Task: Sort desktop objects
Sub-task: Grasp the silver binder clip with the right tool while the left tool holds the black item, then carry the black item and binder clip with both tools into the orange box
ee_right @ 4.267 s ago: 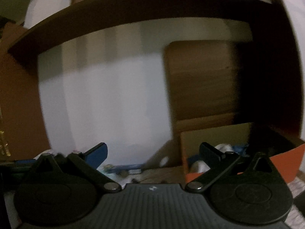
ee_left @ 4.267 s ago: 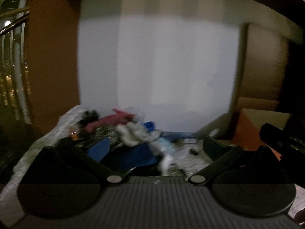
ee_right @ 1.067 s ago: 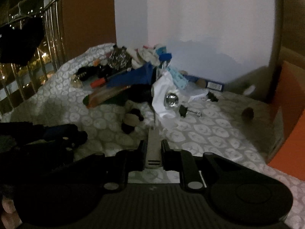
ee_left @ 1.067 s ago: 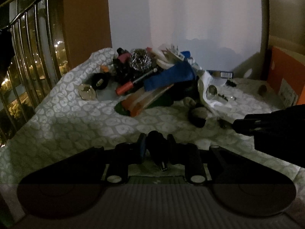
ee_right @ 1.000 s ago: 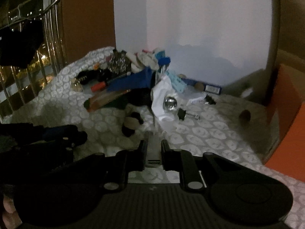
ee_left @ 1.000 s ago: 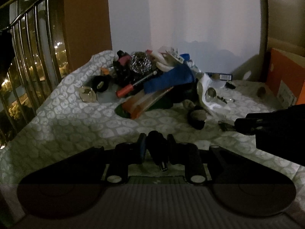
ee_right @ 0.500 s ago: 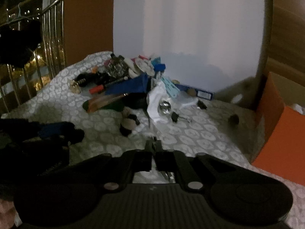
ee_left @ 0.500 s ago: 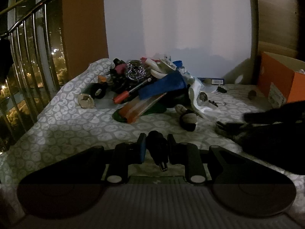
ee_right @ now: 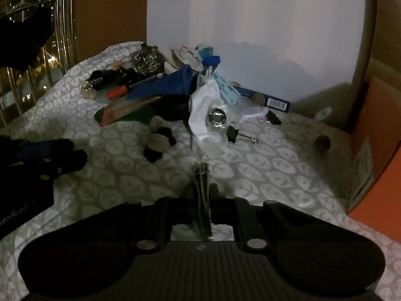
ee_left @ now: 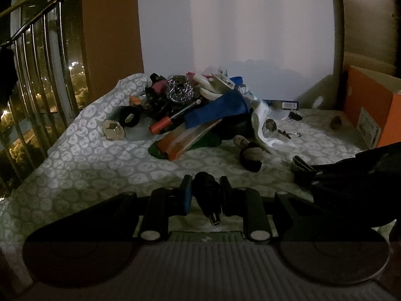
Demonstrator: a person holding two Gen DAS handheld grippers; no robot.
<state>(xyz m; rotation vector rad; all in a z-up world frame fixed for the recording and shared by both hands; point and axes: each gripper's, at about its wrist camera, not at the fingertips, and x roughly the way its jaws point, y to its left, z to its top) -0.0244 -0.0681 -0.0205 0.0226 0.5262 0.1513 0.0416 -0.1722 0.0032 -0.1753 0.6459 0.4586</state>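
Through the left wrist camera, your left gripper [ee_left: 205,195] is clamped on a small black tool [ee_left: 206,197], its metal tip pointing back toward the camera; you hold it low over the patterned cloth [ee_left: 82,165], presumably ready to carry it off for sorting. Ahead of the jaws lies the heap of clutter [ee_left: 195,110]: a steel scourer [ee_left: 180,90], an orange-handled screwdriver [ee_left: 173,119], a blue cloth [ee_left: 218,109]. To the right of the jaws stands the orange box [ee_left: 371,110], likely the place things go; its white label is too small to read. Through the right wrist camera, your right gripper [ee_right: 201,195] has just been closing and now pinches a thin flat metal piece [ee_right: 201,188] that sticks out ahead of the jaws; what it is I cannot tell. Beyond it lie a binder clip [ee_right: 235,134] and a blue carton [ee_right: 265,100] whose barcode label is illegible.
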